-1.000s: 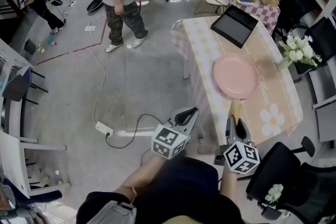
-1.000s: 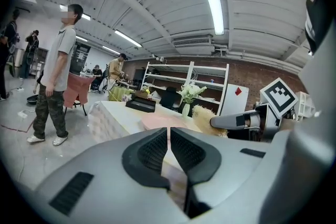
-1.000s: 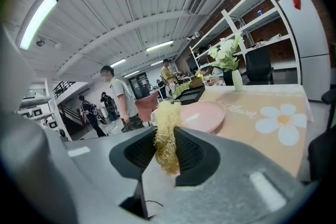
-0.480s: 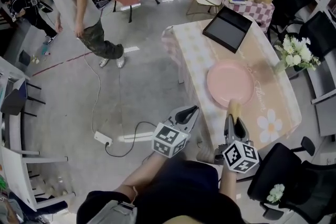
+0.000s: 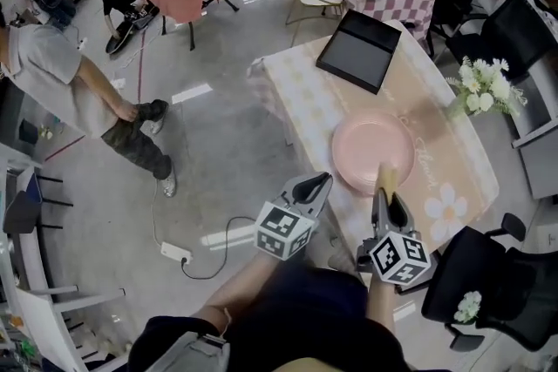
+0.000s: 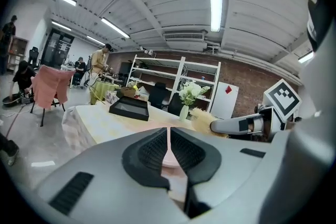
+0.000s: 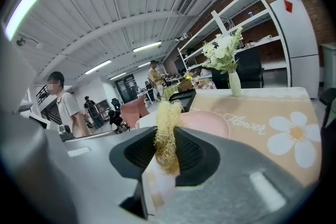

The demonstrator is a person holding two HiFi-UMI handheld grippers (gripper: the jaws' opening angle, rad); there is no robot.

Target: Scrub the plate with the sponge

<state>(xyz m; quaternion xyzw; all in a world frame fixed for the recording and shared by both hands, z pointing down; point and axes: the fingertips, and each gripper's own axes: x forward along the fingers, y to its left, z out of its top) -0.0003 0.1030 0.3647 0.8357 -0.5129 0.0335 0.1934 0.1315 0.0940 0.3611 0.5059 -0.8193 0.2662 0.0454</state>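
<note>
1. A grey concrete floor [image 5: 218,126] fills the left half of the head view, with a white power strip [image 5: 174,253] and its cable lying on it.
2. A worktop [image 5: 453,161] covered in a beige cloth printed with white flowers stands at the right, running away from the viewer.
3. A person [image 5: 78,100] in a grey top and camouflage trousers stands on the floor at the far left, well apart from the worktop.
4. A black office chair [image 5: 488,274] stands at the worktop's near right corner.
5. A flat black tray [image 5: 358,50] lies at the far end of the worktop.
6. A round pink plate [image 5: 370,151] lies flat on the cloth, in the near half of the worktop, between the tray and the viewer.
7. A vase of white flowers [image 5: 482,89] stands upright at the worktop's right edge, near the plate.
8. The left claw [image 5: 323,180] is held low, just beside the worktop's near left edge. The left gripper view shows its jaws pressed together with nothing between them.
9. The right claw [image 5: 384,196] points at the plate from the near side. Its jaws are clamped on the sponge.
10. The sponge [image 5: 387,177], a pale yellow fibrous tuft, sticks out beyond the right claw's tips. In the head view it lies over the plate's near rim. Whether it touches the plate cannot be told.
</note>
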